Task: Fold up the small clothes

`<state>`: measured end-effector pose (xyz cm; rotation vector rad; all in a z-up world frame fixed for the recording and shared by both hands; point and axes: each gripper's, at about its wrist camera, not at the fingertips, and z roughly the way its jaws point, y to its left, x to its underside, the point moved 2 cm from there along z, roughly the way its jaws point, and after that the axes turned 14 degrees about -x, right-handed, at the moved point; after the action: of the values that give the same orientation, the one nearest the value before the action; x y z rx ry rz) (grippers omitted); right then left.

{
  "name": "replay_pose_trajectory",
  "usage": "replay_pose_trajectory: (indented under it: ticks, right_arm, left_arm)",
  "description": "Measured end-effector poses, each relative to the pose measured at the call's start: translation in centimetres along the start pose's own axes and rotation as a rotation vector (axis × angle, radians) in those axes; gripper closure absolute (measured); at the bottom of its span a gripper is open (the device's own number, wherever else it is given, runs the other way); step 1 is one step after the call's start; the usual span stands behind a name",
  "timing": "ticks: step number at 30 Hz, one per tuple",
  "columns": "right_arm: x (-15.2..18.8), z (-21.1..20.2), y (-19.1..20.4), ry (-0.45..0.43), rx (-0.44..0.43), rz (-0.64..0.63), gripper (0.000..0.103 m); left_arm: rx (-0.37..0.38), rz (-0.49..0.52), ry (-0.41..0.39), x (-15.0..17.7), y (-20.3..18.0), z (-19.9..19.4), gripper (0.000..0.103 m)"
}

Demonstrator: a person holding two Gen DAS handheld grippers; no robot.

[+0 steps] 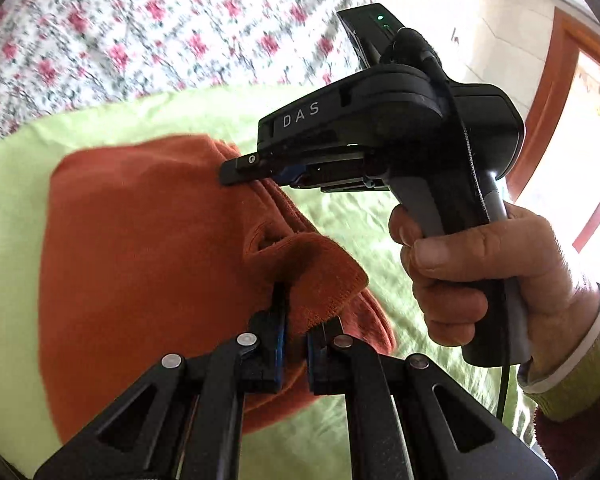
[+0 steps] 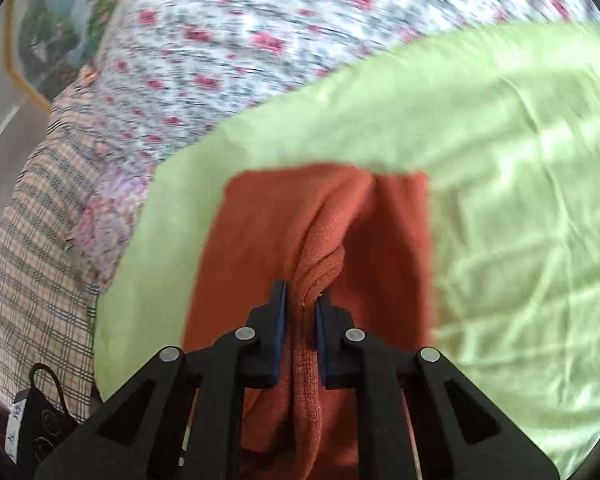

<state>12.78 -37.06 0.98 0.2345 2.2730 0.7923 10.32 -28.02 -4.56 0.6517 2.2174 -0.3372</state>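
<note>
An orange knitted garment [image 1: 140,248] lies on a light green sheet [image 1: 340,224]. My left gripper [image 1: 296,320] is shut on a folded corner of the garment near its hem. My right gripper [image 1: 240,168] shows in the left wrist view, held in a hand, shut on another bunched edge of the garment farther back. In the right wrist view the right gripper [image 2: 302,304] pinches a ridge of the orange garment [image 2: 260,240], which hangs lifted over the green sheet [image 2: 500,200].
A floral quilt [image 2: 280,40] lies beyond the green sheet, with a checked cloth [image 2: 40,240] at the left. A black object [image 2: 36,420] sits at the lower left. A wooden door frame [image 1: 552,92] stands at the right.
</note>
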Motion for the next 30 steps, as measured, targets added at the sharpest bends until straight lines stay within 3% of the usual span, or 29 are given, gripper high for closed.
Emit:
replay_pose_trajectory:
  ticks: [6,10,14,20,23,25,26,28,29,30]
  right_arm:
    - [0.8,-1.1,-2.4,-0.025,0.013,0.022,0.09]
    - [1.5,-0.6,-2.7,-0.001,0.111,-0.025,0.09]
    - [2.0,-0.3,-2.9,0.005,0.162,-0.055,0.09]
    - [2.6,-0.9,-2.3,-0.005,0.216,-0.07,0.089]
    - [3.4,-1.6,-1.9,-0.003,0.237,-0.058,0.089]
    - [3.8,-2.4,-1.9,-0.024,0.217,-0.034,0.089]
    - [4.0,-3.0,-1.9,-0.042,0.208,-0.018,0.086]
    - [4.1,-3.9,-2.0,-0.075,0.179,0.014,0.065]
    - [4.0,-4.4,-2.3,-0.095,0.143,0.038,0.046]
    - [4.0,-4.5,-2.4,-0.105,0.124,0.05,0.04]
  left_arm:
    - [0.013,0.025,0.026,0.5,-1.4,1.1,0.095]
    - [0.029,0.03,0.062,0.6,-1.1,1.8,0.093]
    - [0.049,0.037,0.083,0.7,-0.9,1.5,0.084]
    - [0.059,0.017,0.088,2.0,2.2,-2.1,0.052]
    - [0.021,-0.06,0.089,2.4,5.9,-3.7,0.035]
    - [-0.004,-0.125,0.091,2.4,8.8,-4.3,0.03]
    - [-0.013,-0.157,0.092,2.1,10.2,-4.2,0.027]
    - [-0.024,-0.219,0.103,2.3,12.5,-4.2,0.021]
    - [-0.028,-0.255,0.118,2.1,14.1,-3.4,0.021]
    - [-0.029,-0.282,0.136,2.0,15.1,-2.9,0.021]
